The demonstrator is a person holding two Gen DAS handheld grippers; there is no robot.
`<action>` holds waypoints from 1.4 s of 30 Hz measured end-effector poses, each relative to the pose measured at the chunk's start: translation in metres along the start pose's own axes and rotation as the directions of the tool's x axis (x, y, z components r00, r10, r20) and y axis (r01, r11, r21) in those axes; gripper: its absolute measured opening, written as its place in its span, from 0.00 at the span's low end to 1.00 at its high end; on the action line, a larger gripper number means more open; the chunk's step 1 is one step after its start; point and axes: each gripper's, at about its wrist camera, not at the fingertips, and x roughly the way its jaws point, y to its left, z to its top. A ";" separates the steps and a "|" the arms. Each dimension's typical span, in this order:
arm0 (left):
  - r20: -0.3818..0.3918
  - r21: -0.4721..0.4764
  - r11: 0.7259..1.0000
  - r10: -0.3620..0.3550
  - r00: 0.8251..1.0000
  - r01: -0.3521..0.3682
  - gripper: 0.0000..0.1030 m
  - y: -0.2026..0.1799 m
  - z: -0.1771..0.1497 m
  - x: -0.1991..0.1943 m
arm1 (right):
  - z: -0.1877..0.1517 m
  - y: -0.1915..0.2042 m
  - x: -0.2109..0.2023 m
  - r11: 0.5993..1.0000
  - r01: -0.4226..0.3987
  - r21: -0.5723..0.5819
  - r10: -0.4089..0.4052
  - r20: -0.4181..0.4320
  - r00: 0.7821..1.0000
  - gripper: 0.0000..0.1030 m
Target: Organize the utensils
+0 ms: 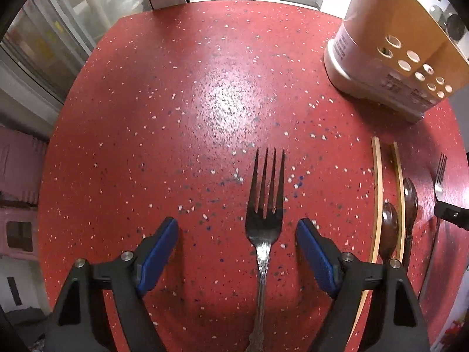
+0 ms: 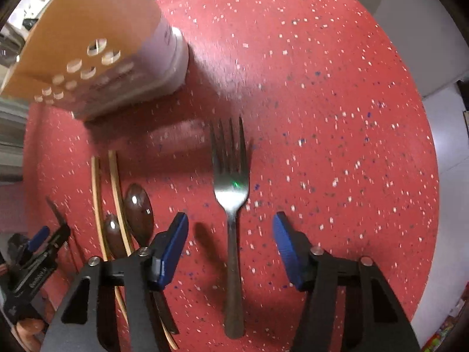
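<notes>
Left gripper (image 1: 237, 228): jaws wide, straddling ornate fork (image 1: 265, 220), untouched. Right gripper (image 2: 231, 226): jaws apart, astride plain fork (image 2: 231, 193), no contact.

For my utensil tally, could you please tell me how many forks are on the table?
2. One fork lies between the left hand-held gripper's open fingers; the other fork lies between the right hand-held gripper's, beyond the spoons.

Warm indoor light falls from above and throws a broad white glare patch on the red speckled counter (image 1: 228, 99) in the left wrist view. The right wrist view is softly motion-blurred: the fork (image 2: 231, 193) and speckles smear, and a dark shadow lies beside the utensil holder (image 2: 96, 58). Fisheye distortion bends both pictures' edges, with black vignetted corners.
</notes>
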 end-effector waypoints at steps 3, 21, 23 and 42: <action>-0.004 0.010 1.000 0.004 1.000 -0.004 0.94 -0.002 -0.004 0.003 | -0.002 0.008 0.002 0.997 0.060 -0.043 -0.060 0.003 0.998 0.56; -0.018 0.057 0.994 -0.098 0.995 0.099 0.29 -0.029 -0.034 -0.023 | -0.021 0.027 -0.004 0.995 0.058 -0.080 -0.058 0.008 0.998 0.06; 0.004 0.039 0.992 -0.121 0.993 0.121 0.29 -0.025 -0.037 -0.029 | -0.026 0.016 -0.012 0.998 0.009 -0.067 -0.006 0.038 0.999 0.06; 0.238 0.062 0.974 -0.227 0.944 0.219 0.20 0.001 -0.047 -0.138 | -0.065 0.005 -0.116 0.978 -0.155 -0.143 0.198 0.366 0.909 0.06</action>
